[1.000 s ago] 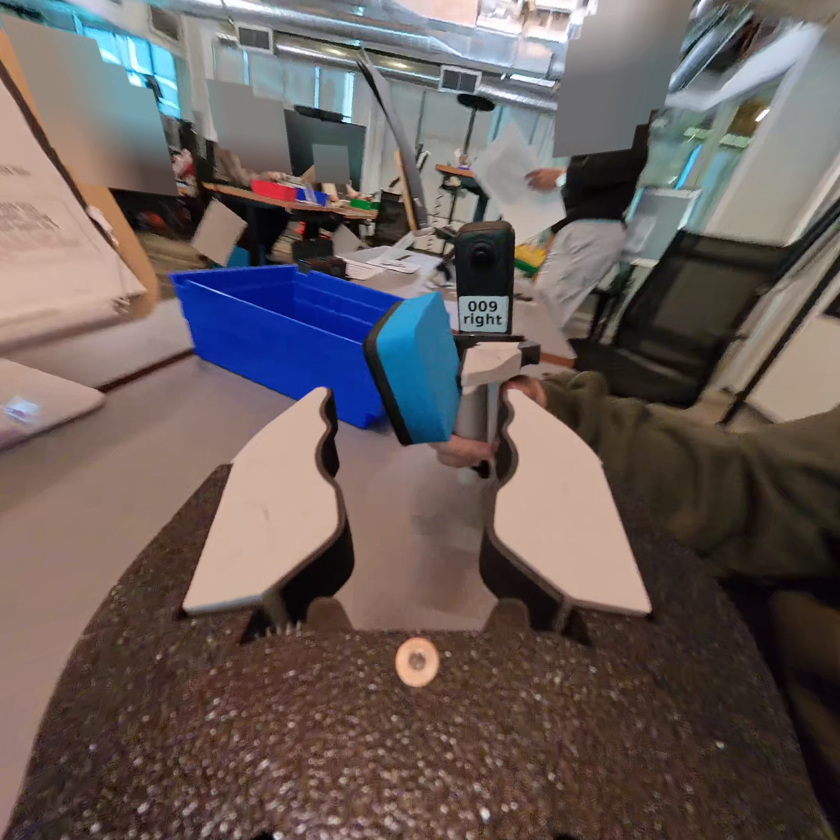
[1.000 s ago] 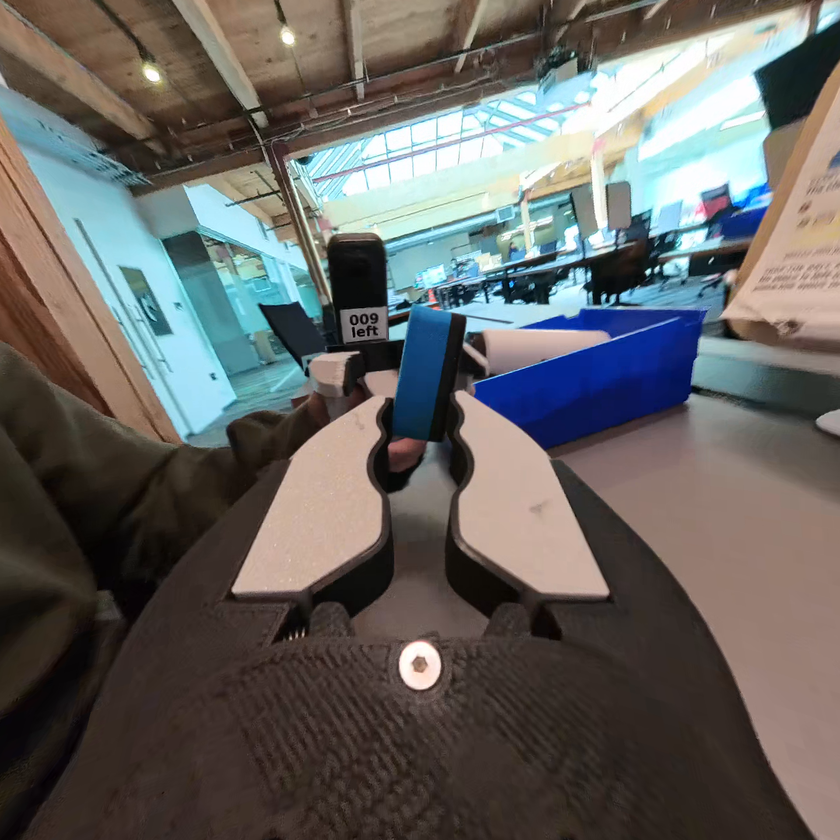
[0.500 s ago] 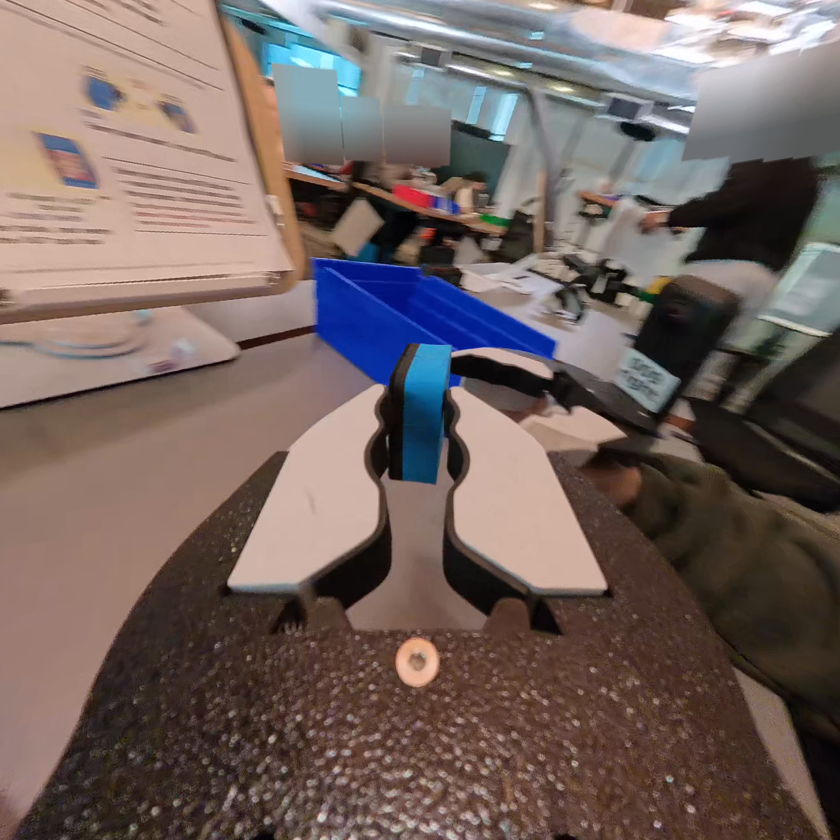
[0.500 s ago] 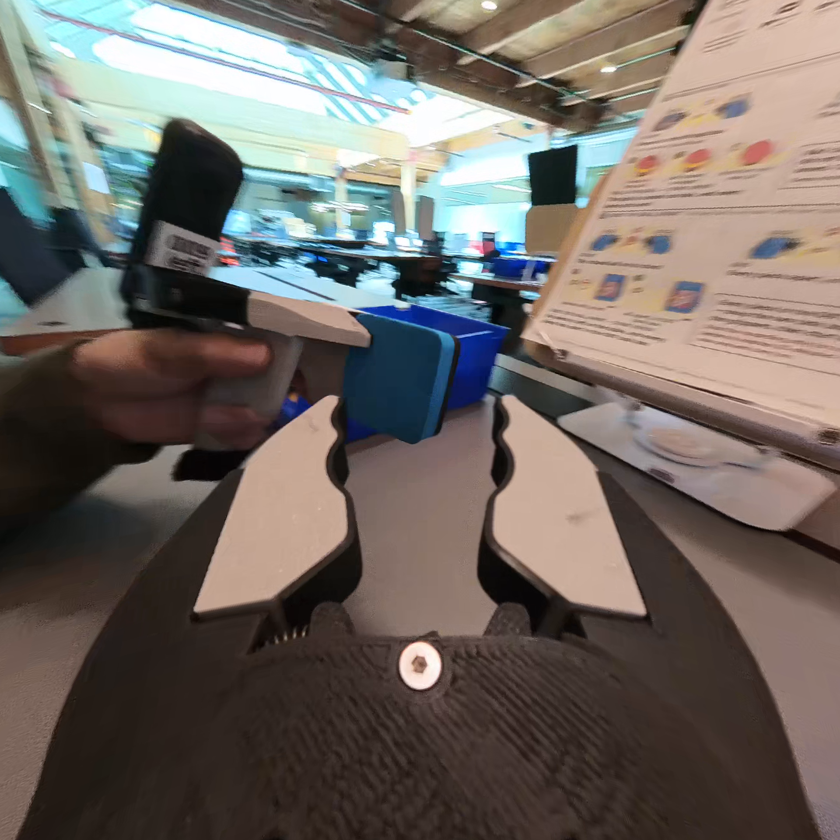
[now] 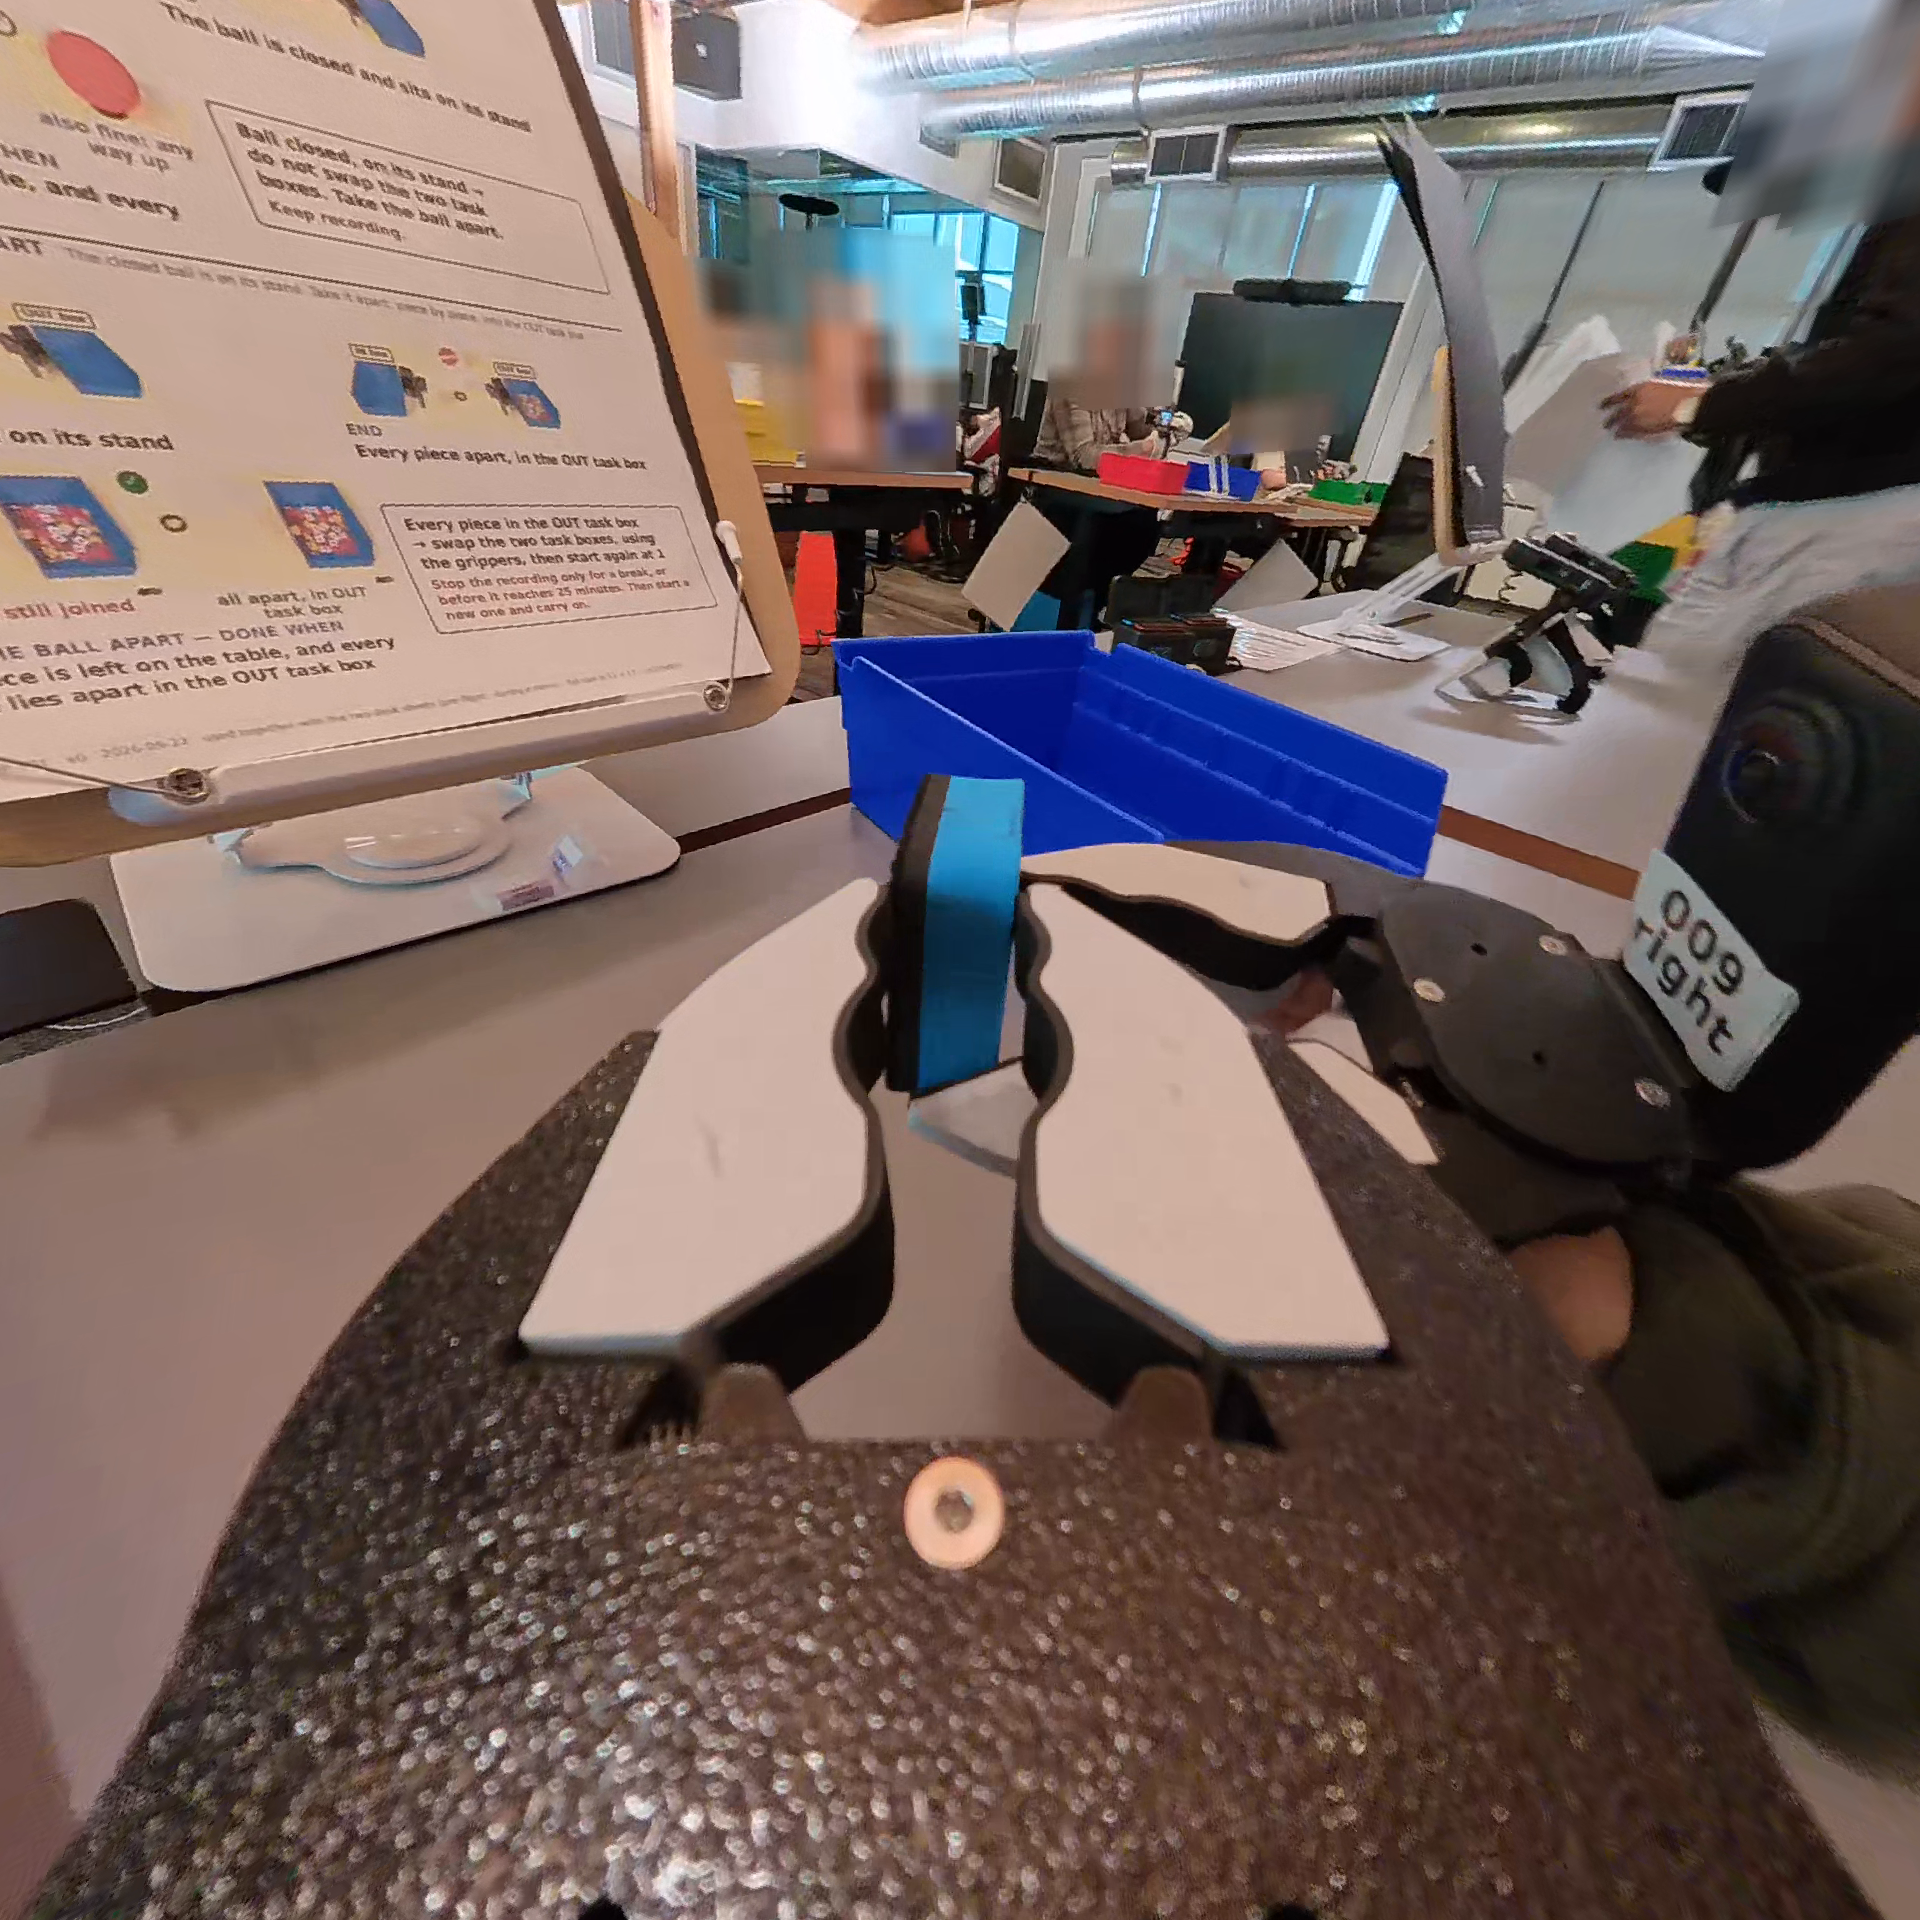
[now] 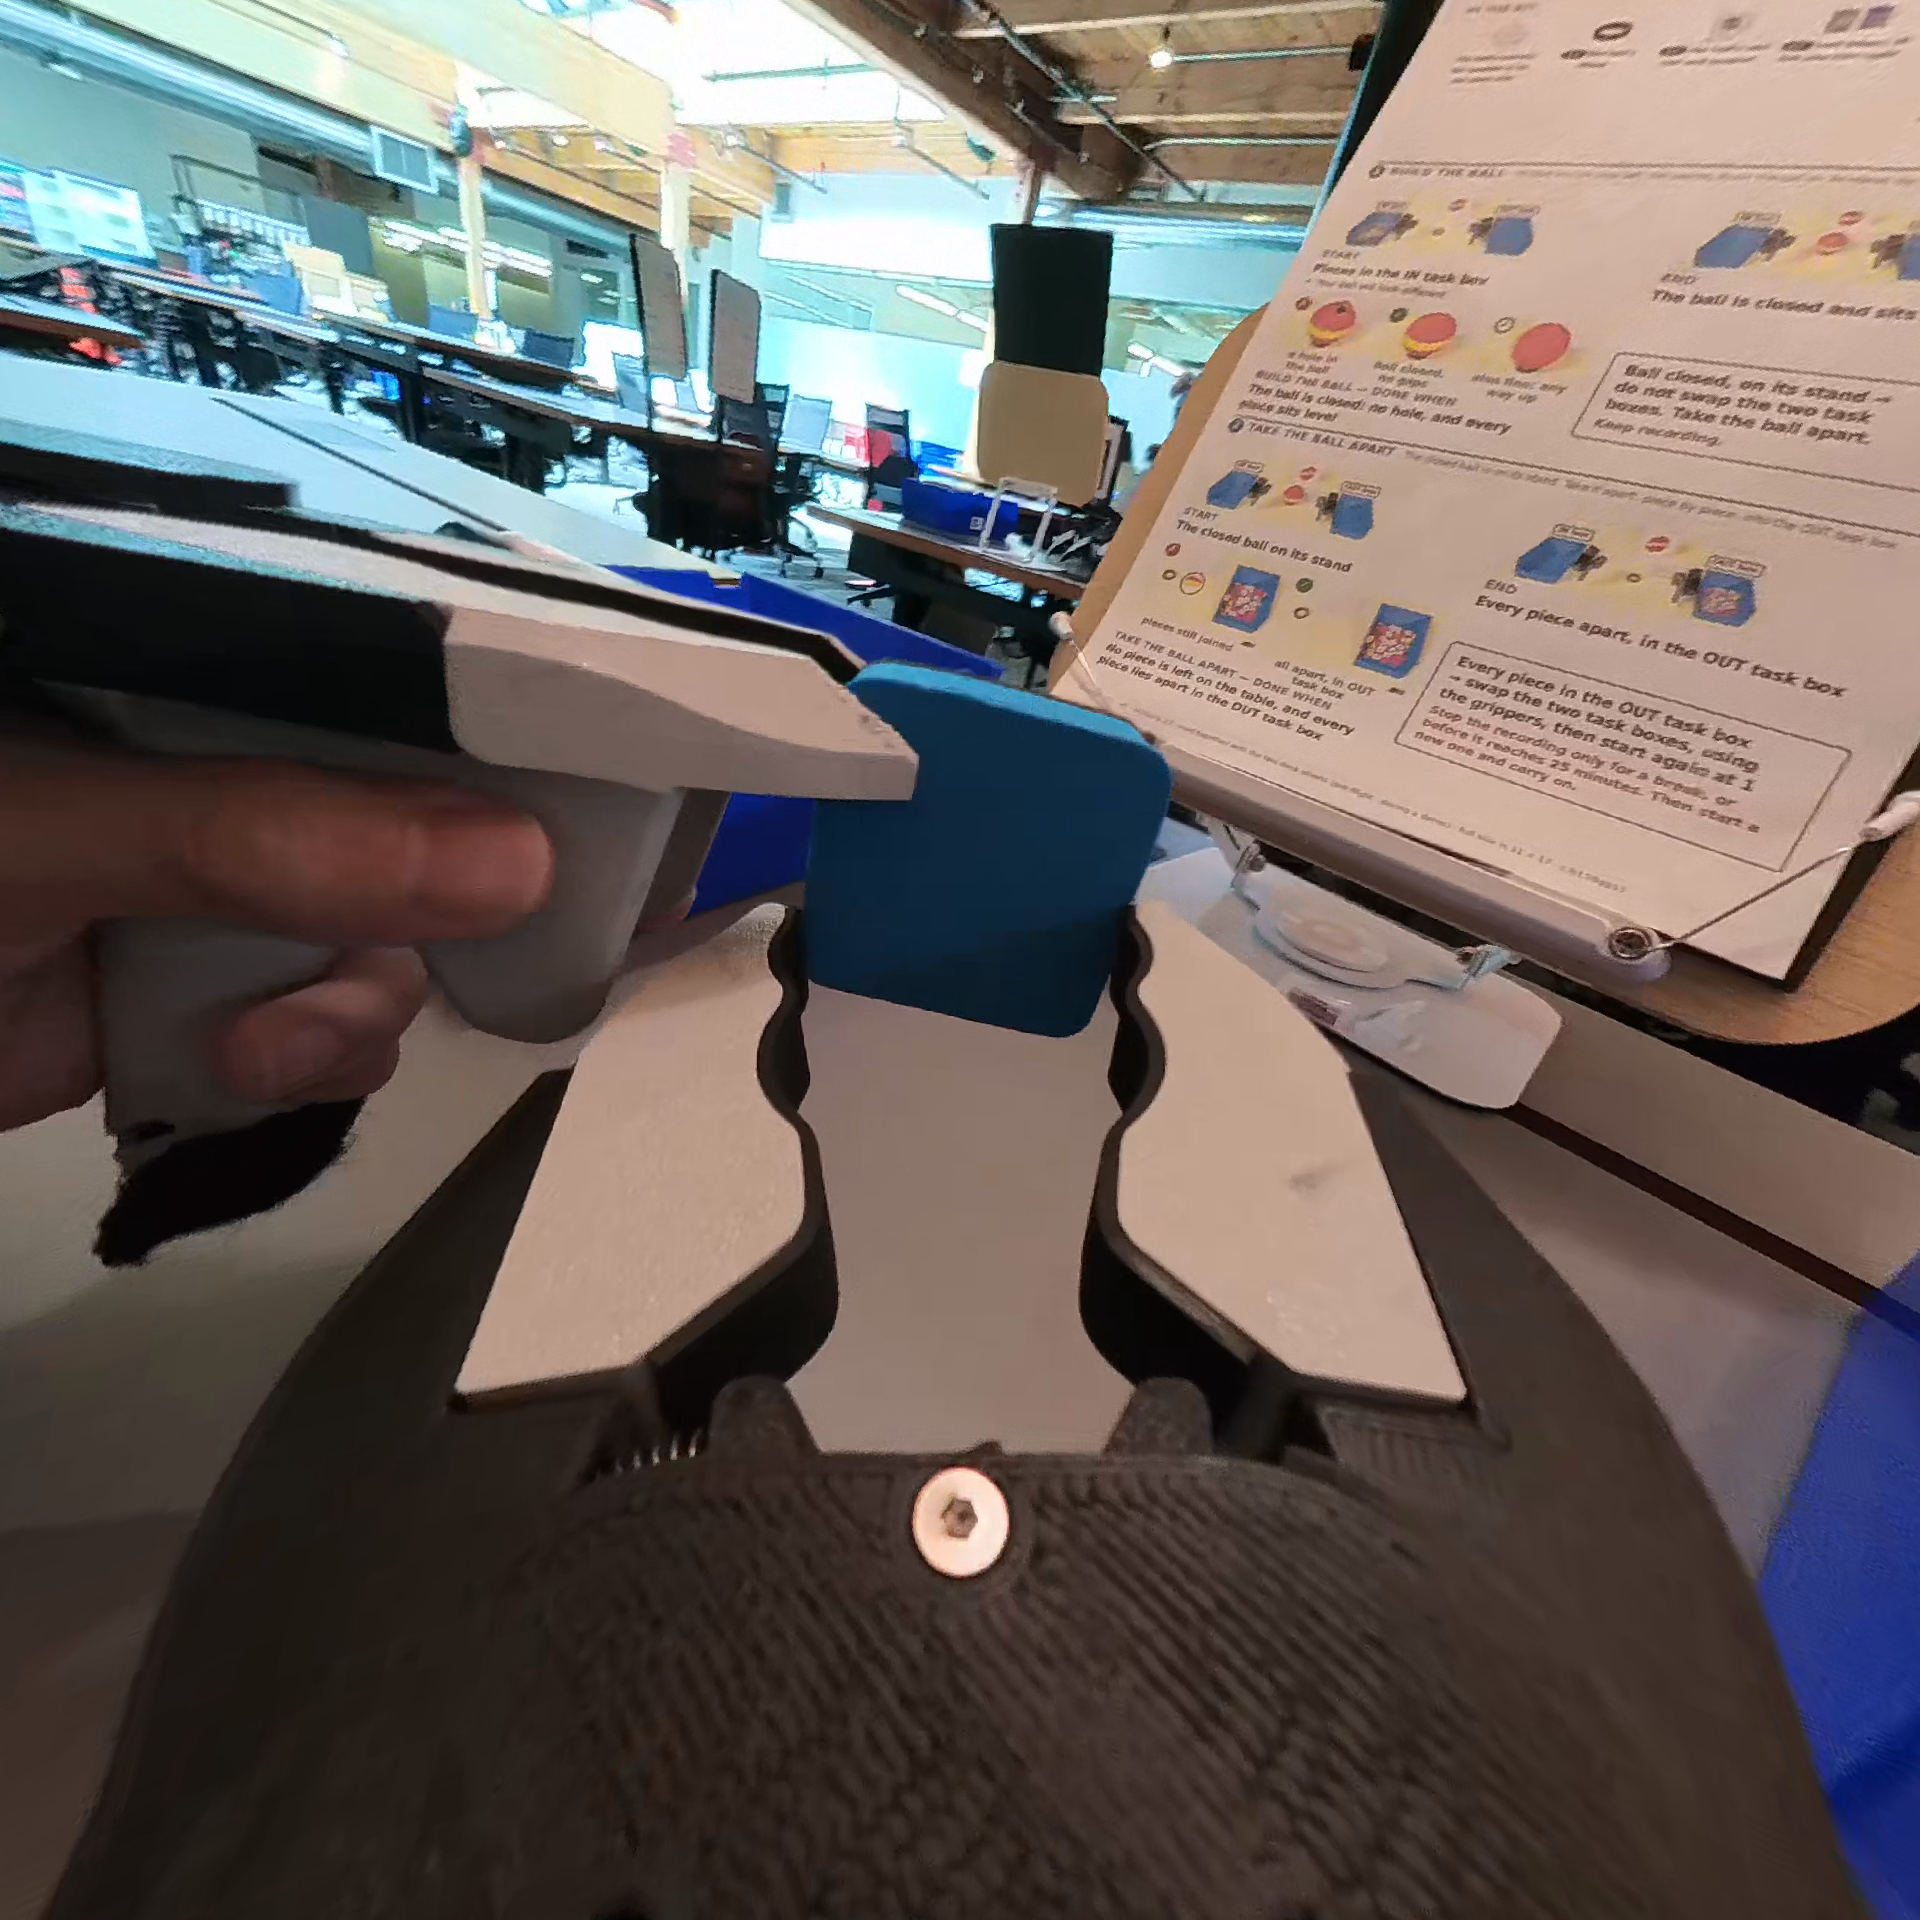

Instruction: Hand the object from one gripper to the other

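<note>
The object is a blue foam block with a black back [image 5: 961,935]. My left gripper [image 5: 951,956] is shut on its two flat faces and holds it upright above the grey table. In the right wrist view the block [image 6: 987,862] shows its broad blue face. My right gripper [image 6: 961,935] is open, and its two fingertips stand on either side of the block's lower edges. Whether they touch it I cannot tell. The left gripper's fingers [image 6: 675,717] reach in from the left. The right gripper's fingers [image 5: 1195,883] come in from the right.
A blue bin [image 5: 1143,748] stands on the table [image 5: 312,1143] just behind the grippers. An instruction board [image 5: 343,416] on a white stand [image 5: 395,873] rises at the left, and it fills the right of the right wrist view [image 6: 1558,520]. A person [image 5: 1818,395] stands far right. My left and right fingertips are right by each other.
A second ago my right gripper held the block and the left was open. The left has shut on it and the right has let go. The block now sits between the right's open fingertips.
</note>
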Demonstrator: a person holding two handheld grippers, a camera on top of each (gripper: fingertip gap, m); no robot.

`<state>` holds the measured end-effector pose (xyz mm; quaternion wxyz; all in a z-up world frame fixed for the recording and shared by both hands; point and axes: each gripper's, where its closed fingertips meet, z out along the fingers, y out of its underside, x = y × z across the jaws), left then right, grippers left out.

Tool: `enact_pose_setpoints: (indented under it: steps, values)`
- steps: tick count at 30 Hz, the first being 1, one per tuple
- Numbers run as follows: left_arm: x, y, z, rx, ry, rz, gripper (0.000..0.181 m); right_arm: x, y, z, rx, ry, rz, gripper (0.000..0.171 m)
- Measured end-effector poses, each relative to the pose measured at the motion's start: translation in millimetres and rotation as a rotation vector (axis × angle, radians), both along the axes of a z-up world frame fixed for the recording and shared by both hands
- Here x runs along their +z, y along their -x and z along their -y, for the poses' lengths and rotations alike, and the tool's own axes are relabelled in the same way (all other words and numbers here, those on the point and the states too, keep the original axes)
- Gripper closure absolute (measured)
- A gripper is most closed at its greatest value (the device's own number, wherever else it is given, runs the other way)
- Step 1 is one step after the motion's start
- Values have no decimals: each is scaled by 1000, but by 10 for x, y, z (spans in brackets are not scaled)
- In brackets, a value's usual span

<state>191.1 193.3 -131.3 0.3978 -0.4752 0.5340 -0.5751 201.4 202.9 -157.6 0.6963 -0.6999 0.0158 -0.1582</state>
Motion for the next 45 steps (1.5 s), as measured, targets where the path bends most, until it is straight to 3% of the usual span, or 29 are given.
enact_pose_setpoints:
  steps: [3,8,14,17,23,25,29,31,32,35,39,45]
  values:
    - [39,39,63,-127,-19,22,147,40,44,21,128,-10,-46,115]
    - [144,250,170,-458,80,27,115,192,477,197,612,-73,-213,115]
    - [224,534,249,-721,210,39,115,166,784,331,846,-29,-248,115]
    - [105,614,355,-801,153,-22,113,85,894,301,877,22,-235,115]
    - [24,536,367,-752,87,-57,124,23,845,208,805,28,-235,114]
    - [16,406,274,-640,97,-63,125,21,710,140,690,-7,-195,115]
    - [-63,85,-89,-264,117,-126,125,10,431,26,386,-42,11,110]
    - [-25,55,-107,-192,88,-91,125,24,397,-17,302,-52,53,108]
    - [-4,49,-99,-170,77,-78,125,27,397,-31,278,-56,66,114]
    - [41,42,-67,-141,49,-44,125,35,405,-34,235,-58,119,143]
    - [56,57,-53,-174,63,-42,124,51,397,-13,263,-54,108,144]
    - [191,179,34,-354,133,35,121,188,437,97,430,-145,-50,145]
